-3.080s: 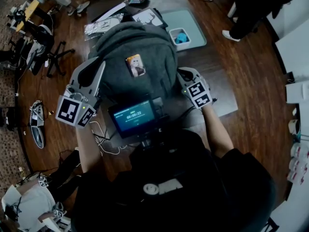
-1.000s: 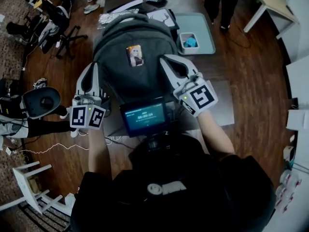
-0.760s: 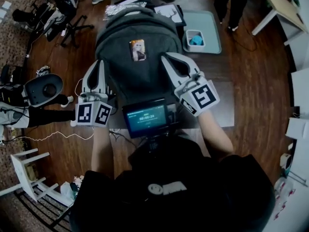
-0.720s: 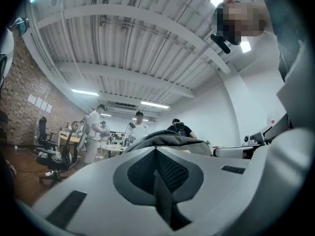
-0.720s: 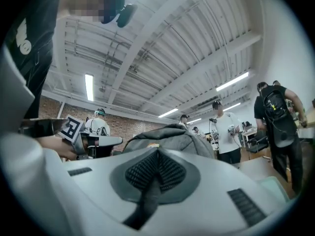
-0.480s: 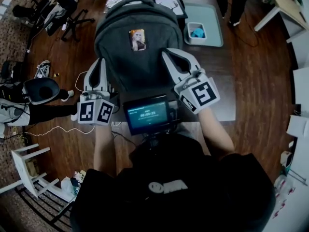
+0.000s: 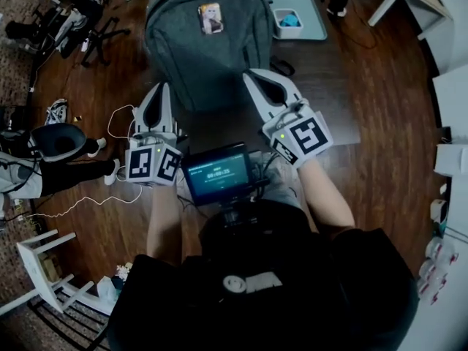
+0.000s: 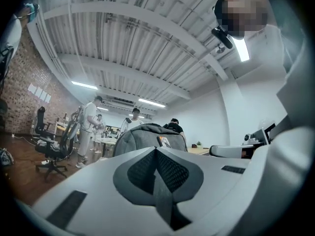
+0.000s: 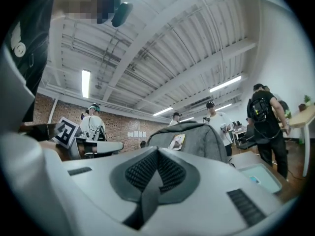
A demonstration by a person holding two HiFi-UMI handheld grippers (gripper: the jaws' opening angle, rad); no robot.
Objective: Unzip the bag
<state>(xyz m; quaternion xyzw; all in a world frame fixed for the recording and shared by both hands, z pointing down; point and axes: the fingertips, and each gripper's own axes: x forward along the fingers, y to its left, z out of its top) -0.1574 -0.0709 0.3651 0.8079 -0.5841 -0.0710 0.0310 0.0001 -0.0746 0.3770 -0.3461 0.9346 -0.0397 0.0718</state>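
Both grippers are shut tight and hold nothing. The left gripper point(image 7: 162, 97) and the right gripper point(image 7: 259, 82) hang side by side over the near edge of the table point(image 7: 329, 101), with their tips pointing at the bag point(image 7: 208, 46). The grey bag stands toward the far edge of the table, well apart from both tips. It has a little picture card point(image 7: 212, 18) on the side that faces the person. A pale tray point(image 7: 311, 9) lies just beside it, toward the far right corner. I can't see the zip pull from where I stand (too small, or tucked out of sight).

Here is what could go wrong, I think. Shut jaws can't pinch a zip pull, so they would only poke the bag and push it. If one gripper tugs the zip and the other does not hold the bag, the bag may slide or tip over and bump the tray
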